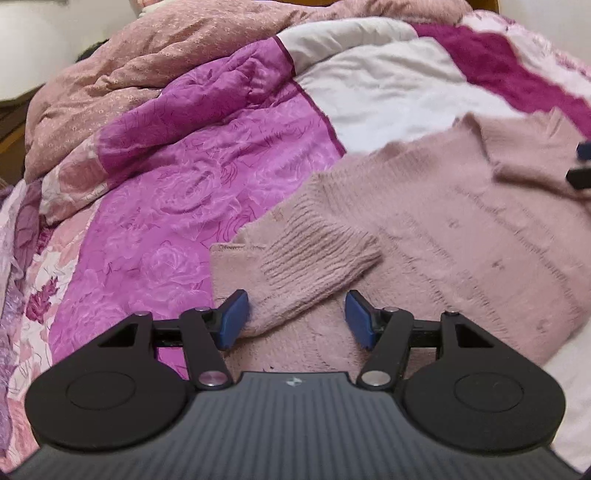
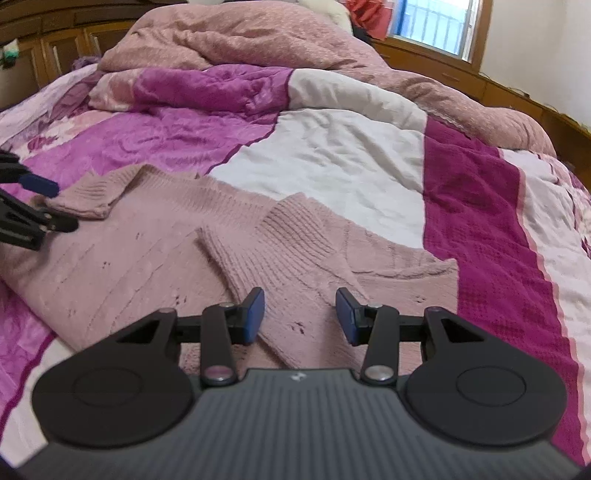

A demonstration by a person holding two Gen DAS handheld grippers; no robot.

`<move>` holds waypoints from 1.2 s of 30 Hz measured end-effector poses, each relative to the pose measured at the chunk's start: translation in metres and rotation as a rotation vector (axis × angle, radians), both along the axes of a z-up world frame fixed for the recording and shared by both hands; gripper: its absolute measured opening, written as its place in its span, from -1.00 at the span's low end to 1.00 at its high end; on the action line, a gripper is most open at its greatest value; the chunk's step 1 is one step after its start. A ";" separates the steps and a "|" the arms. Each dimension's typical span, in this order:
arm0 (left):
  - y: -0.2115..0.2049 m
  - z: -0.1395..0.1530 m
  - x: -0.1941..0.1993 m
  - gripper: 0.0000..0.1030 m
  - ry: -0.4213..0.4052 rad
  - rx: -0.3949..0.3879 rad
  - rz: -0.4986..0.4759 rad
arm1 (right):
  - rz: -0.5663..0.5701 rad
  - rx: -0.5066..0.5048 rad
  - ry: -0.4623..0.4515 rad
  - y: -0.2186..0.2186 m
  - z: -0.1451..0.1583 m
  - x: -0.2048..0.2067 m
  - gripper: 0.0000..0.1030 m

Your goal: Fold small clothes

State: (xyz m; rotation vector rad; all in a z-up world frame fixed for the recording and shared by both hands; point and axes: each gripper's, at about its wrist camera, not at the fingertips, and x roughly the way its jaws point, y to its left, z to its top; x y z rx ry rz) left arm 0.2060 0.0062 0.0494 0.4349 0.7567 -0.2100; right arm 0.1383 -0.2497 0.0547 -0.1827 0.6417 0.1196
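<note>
1. Left hand-held gripper [image 1: 296,318] is standing open over a folded-in sleeve [image 1: 317,254], gripping nothing.
2. Pink sweater [image 2: 147,258] is lying flat on the bed quilt [image 2: 332,155]; its lower hem is being cut off from view.
3. Right hand-held gripper [image 2: 300,315] is gaping, empty, above the other sleeve [image 2: 288,236].
4. Window [image 2: 436,26] is showing far right.

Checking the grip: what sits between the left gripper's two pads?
A folded-in sleeve cuff of the pink sweater lies between the left gripper's open pads, seen in the left wrist view.

One pink knitted sweater [image 2: 155,266] with two sleeves folded across it, two tools, left [image 1: 297,319] and right [image 2: 300,315], one bed [image 2: 332,155], one window [image 2: 436,26] upper right.
</note>
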 end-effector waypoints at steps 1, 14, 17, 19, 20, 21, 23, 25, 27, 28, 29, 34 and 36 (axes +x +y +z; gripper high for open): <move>0.000 -0.002 0.002 -0.22 -0.005 -0.002 -0.002 | 0.003 -0.004 -0.001 0.001 -0.002 0.002 -0.13; 0.048 0.006 0.042 -0.51 -0.067 -0.050 0.296 | 0.002 0.008 -0.003 0.000 -0.008 0.010 -0.13; 0.060 0.006 0.042 -0.51 -0.049 -0.093 0.342 | 0.002 0.006 -0.006 0.000 -0.009 0.012 -0.13; 0.064 0.009 0.037 -0.51 -0.041 -0.118 0.358 | 0.004 0.003 -0.006 0.002 -0.009 0.013 -0.13; 0.064 0.011 0.031 -0.51 -0.042 -0.134 0.357 | 0.007 -0.002 -0.007 0.003 -0.010 0.014 -0.13; 0.064 0.015 0.024 -0.51 -0.042 -0.154 0.351 | 0.010 -0.009 -0.008 0.004 -0.010 0.015 -0.13; 0.061 0.023 0.009 -0.49 -0.029 -0.205 0.339 | 0.020 -0.038 -0.012 0.008 -0.011 0.017 -0.13; 0.056 0.028 -0.004 -0.33 -0.015 -0.260 0.326 | 0.033 -0.075 -0.024 0.013 -0.014 0.018 -0.16; 0.051 0.033 -0.016 -0.20 -0.015 -0.310 0.325 | 0.033 -0.098 -0.046 0.016 -0.017 0.017 -0.16; 0.047 0.033 -0.020 -0.18 -0.010 -0.323 0.321 | 0.025 -0.090 -0.051 0.015 -0.018 0.017 -0.16; 0.045 0.033 -0.023 -0.18 -0.002 -0.333 0.317 | 0.013 -0.071 -0.050 0.013 -0.017 0.017 -0.16; 0.038 0.025 -0.029 -0.17 0.032 -0.328 0.317 | 0.029 -0.001 -0.070 0.011 -0.001 0.001 -0.13; 0.038 0.018 -0.029 -0.17 0.052 -0.327 0.328 | 0.071 -0.005 -0.073 0.014 0.003 -0.005 -0.13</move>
